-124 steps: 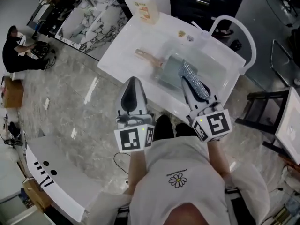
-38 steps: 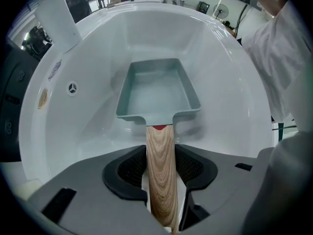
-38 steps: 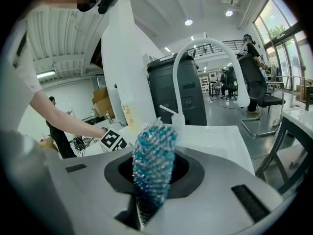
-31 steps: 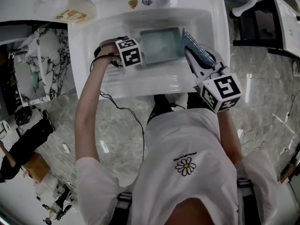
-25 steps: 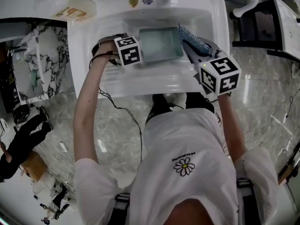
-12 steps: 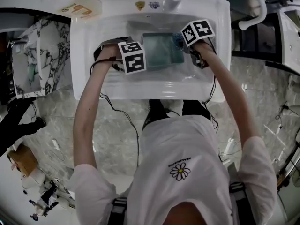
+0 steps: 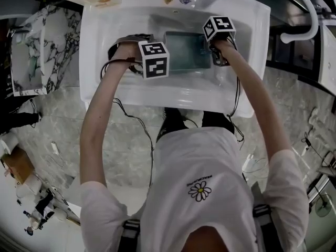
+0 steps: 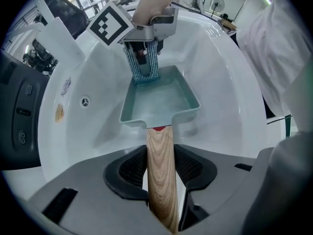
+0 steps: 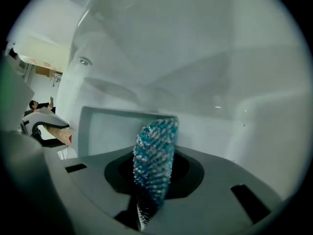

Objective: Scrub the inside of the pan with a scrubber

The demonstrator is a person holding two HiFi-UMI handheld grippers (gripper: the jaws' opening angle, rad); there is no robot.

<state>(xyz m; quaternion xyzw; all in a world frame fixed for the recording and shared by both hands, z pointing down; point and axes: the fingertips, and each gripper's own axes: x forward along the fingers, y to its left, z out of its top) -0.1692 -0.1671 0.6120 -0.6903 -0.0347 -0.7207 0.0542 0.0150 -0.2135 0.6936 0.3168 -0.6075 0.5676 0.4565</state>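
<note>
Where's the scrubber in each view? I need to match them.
Head view: scrubber upper centre, at the pan's right edge, mostly under the marker cube.
Left gripper view: upper centre, at the pan's far end.
Right gripper view: lower centre, clamped in the right tool.
Shared landmark: the teal pan.

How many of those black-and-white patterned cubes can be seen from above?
2. The left cube rides on the left gripper, whose jaws hold the pan by its handle. The right cube rides on the right gripper, which holds the scrubber. None seem hidden.
</note>
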